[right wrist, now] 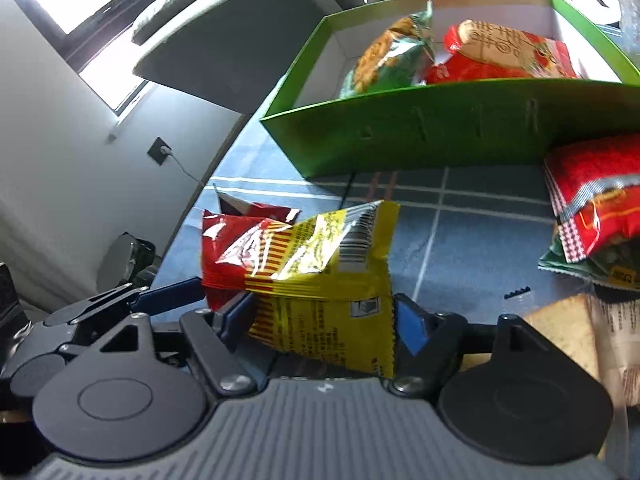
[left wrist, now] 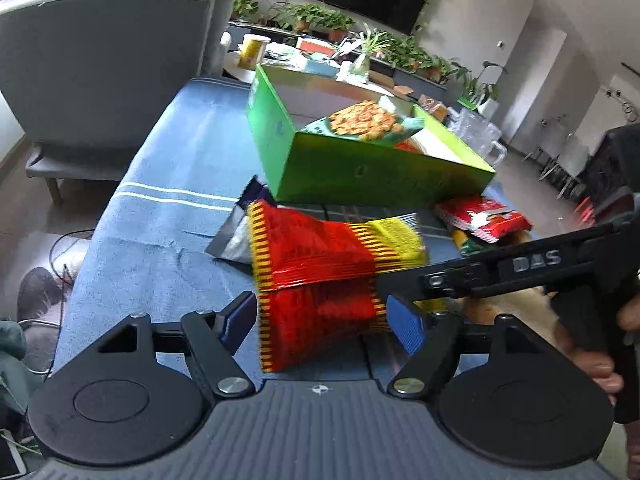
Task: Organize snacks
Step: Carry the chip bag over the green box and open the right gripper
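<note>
A red and yellow snack bag [left wrist: 320, 268] is held between both grippers above the blue cloth; it also shows in the right wrist view [right wrist: 320, 272]. My left gripper [left wrist: 320, 316] is shut on its red end. My right gripper [right wrist: 324, 312] is shut on its yellow end; its arm [left wrist: 500, 268] reaches in from the right. Behind stands a green box [left wrist: 360, 168] holding a green cookie bag [left wrist: 364, 120] and a red bag [right wrist: 504, 56].
A silver-and-dark packet [left wrist: 236, 232] lies under the bag at left. Red snack bags [left wrist: 484, 216] lie at right, with a bread pack [right wrist: 576, 332] near the front. A grey armchair [left wrist: 104, 60] stands left. Plants and a yellow cup [left wrist: 252, 50] are behind.
</note>
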Available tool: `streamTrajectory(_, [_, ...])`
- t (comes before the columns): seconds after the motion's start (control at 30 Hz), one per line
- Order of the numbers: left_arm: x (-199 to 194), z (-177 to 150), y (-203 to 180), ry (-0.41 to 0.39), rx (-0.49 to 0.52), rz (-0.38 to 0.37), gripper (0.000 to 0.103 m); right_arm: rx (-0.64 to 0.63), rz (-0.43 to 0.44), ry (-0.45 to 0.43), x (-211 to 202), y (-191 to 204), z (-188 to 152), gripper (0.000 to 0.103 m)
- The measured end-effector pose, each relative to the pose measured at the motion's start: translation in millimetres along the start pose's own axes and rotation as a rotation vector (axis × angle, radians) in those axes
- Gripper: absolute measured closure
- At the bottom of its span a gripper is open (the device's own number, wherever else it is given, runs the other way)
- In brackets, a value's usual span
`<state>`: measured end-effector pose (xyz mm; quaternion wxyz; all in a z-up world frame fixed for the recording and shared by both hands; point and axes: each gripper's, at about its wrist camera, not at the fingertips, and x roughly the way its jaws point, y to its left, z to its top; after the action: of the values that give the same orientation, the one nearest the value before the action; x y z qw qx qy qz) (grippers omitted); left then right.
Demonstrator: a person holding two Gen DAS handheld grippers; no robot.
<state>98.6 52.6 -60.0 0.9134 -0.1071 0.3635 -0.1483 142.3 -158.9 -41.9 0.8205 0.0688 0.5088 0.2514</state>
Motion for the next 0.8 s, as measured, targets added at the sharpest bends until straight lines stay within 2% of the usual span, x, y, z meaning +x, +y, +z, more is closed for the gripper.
streamTrajectory(0.07, [4, 1, 4, 0.004, -0.015, 0.001, 0.035, 0.003, -0.005, -0.008, -2, 0, -1, 0.058])
streamTrajectory(0.13, [5, 2, 6, 0.005, -0.032, -0.024, 0.043, 0.003, -0.006, -0.008, -4, -1, -2, 0.059])
streamTrajectory(0.23, [0, 2, -2, -0.015, 0.008, -0.023, 0.049, 0.008, -0.013, -0.019, -7, -2, -3, 0.059])
streamTrajectory(0.4, [-15, 11, -11, -0.067, 0.026, -0.049, 0.050, 0.031, 0.017, -0.052, -21, -5, -5, 0.059])
streamTrajectory(0.53, [-20, 30, -25, -0.121, 0.053, -0.074, 0.050, 0.026, 0.020, -0.128, -45, -3, -2, 0.059])
streamTrajectory(0.8, [-12, 73, -51, -0.206, 0.110, -0.081, 0.049, 0.026, 0.011, -0.263, -82, -14, 29, 0.059])
